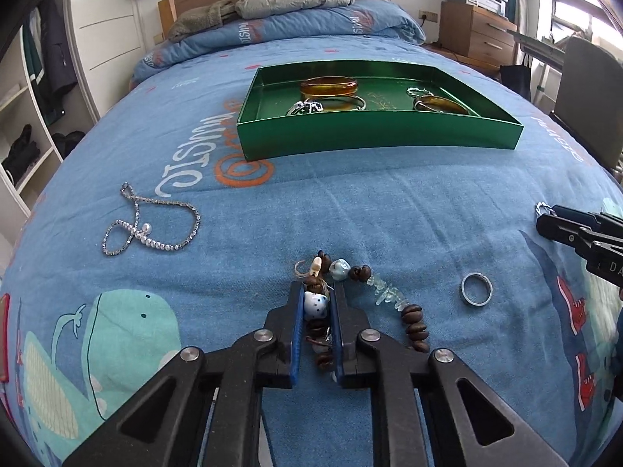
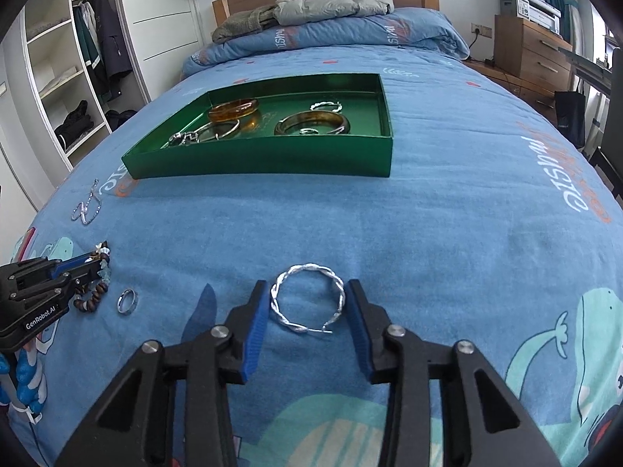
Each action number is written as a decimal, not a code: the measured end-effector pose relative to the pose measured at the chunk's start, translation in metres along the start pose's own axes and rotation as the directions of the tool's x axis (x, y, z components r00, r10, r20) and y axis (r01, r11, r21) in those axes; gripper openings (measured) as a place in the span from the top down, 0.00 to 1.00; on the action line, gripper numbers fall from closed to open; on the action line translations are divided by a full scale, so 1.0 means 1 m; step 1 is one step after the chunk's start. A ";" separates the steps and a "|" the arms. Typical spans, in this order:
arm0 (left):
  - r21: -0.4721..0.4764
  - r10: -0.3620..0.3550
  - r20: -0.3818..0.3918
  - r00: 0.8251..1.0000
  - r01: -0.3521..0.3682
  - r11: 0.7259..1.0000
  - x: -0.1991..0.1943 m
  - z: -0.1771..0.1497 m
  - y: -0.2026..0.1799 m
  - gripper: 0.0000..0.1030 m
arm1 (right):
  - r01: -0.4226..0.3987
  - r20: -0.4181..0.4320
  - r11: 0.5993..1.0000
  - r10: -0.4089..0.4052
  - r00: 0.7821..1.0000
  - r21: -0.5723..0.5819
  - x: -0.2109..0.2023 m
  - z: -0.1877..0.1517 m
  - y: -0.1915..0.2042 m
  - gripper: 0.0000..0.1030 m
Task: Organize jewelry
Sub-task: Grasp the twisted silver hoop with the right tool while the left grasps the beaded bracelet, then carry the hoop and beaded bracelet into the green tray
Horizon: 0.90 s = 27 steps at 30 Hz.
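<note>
Left gripper (image 1: pixel 316 295) clamped on beaded bracelet (image 1: pixel 317 305) with loose strand trailing right of its fingers, may snag or slip on lift; right gripper (image 2: pixel 307 295) apart, straddling twisted silver bangle (image 2: pixel 307 299), which could skid on bedspread (image 2: pixel 447 233); green tray (image 2: pixel 272 161) far ahead.

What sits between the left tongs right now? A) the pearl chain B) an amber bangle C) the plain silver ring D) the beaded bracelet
D: the left tongs are closed around the beaded bracelet, its blue-spotted white bead between the pads.
</note>
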<state>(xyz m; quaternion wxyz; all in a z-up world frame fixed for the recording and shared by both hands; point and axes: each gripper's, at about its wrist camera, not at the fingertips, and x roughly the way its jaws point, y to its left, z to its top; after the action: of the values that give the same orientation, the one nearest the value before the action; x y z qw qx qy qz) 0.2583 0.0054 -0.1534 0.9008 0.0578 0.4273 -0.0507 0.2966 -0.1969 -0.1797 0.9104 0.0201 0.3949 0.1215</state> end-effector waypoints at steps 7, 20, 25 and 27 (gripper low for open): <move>0.006 -0.006 0.020 1.000 0.006 1.000 -0.016 -0.002 -0.004 0.88 | -0.007 0.024 1.000 0.008 1.000 -0.022 -0.016 -0.007 0.007 0.64; 0.030 -0.009 0.114 0.993 0.006 1.000 -0.071 0.004 -0.015 0.88 | -0.007 0.115 1.000 0.010 0.993 -0.021 -0.080 -0.008 0.013 0.64; 0.041 -0.014 0.145 0.989 0.008 0.999 -0.094 0.002 -0.018 0.88 | -0.006 0.137 0.999 0.011 0.990 -0.032 -0.102 -0.010 0.019 0.64; 0.045 -0.011 0.158 0.987 0.004 0.999 -0.103 0.000 -0.018 0.88 | -0.006 0.145 0.999 0.012 0.989 -0.036 -0.111 -0.012 0.022 0.64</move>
<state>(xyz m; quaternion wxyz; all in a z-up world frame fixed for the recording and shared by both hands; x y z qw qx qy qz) 0.1911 -0.0086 -0.0747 0.9303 0.0718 0.3533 -0.0680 0.2105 -0.2022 -0.1059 0.9365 0.0145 0.3251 0.1308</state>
